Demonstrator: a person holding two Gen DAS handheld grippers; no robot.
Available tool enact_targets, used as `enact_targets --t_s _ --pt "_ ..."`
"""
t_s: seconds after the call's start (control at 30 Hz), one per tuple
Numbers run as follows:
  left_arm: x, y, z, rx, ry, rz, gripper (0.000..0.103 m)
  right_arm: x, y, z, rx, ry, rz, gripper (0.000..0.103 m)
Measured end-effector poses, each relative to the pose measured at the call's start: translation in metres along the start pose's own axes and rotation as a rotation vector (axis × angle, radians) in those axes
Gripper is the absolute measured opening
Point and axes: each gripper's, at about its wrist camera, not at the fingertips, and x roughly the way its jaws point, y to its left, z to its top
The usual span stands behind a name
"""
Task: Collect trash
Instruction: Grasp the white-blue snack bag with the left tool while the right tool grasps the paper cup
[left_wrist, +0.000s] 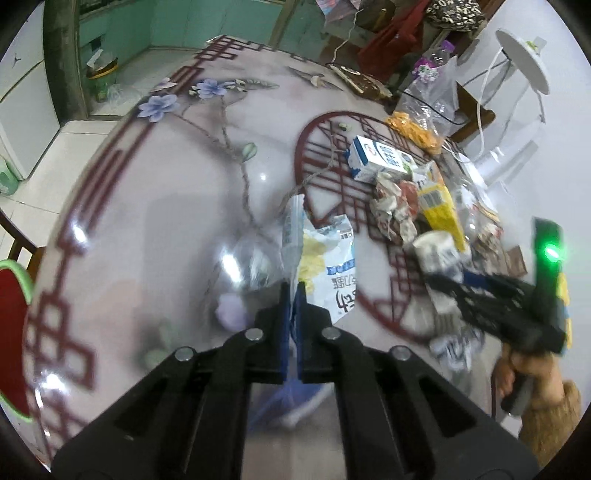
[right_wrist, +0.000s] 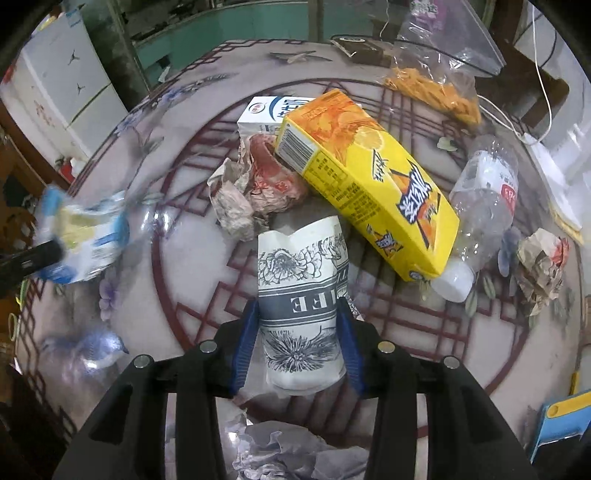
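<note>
Round worktop, glossy, printed with red lattice and purple flowers. Beyond it, white floor tiles, a green cabinet and a white fridge. A white lamp stands at the right; a red chair at the left.

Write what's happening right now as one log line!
left gripper: shut on snack wrapper | right gripper: shut on paper cup | yellow carton, bottle: on table

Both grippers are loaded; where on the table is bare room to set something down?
Free: the table on the left, between its red fret border and the snack wrapper, around the painted flowers. Crowded: the round lattice on the right, with milk carton, yellow carton, bottle and crumpled paper.
</note>
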Motion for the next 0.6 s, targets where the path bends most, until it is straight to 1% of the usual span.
enact_targets --t_s 0.07,0.17,0.23,0.3,0.4,0.53,0.6 --pt "-0.016 0.002 -0.006 0.033 -0.02 0.017 0.002 0.0 0.003 -0.001 -0.011 -0.005 -0.02 0.04" --pt "-0.042 0.004 -0.015 0.101 -0.101 0.079 0.002 -0.005 0.002 0.0 0.005 -0.025 -0.029 0.04" --pt "-0.052 0.007 -0.02 0.124 -0.155 0.118 0.002 -0.015 -0.002 0.002 0.037 -0.054 -0.027 0.04" --pt "-0.056 0.013 -0.022 0.114 -0.178 0.123 0.002 -0.026 -0.003 0.002 0.067 -0.078 -0.016 0.039" --pt "-0.063 0.022 -0.022 0.085 -0.214 0.116 0.002 -0.05 -0.003 0.0 0.122 -0.138 0.023 0.04" --pt "-0.074 0.033 -0.023 0.055 -0.246 0.118 0.002 -0.086 0.009 0.001 0.168 -0.251 0.059 0.04" --pt "-0.078 0.039 -0.025 0.042 -0.254 0.117 0.002 -0.097 0.015 0.001 0.177 -0.289 0.071 0.04"
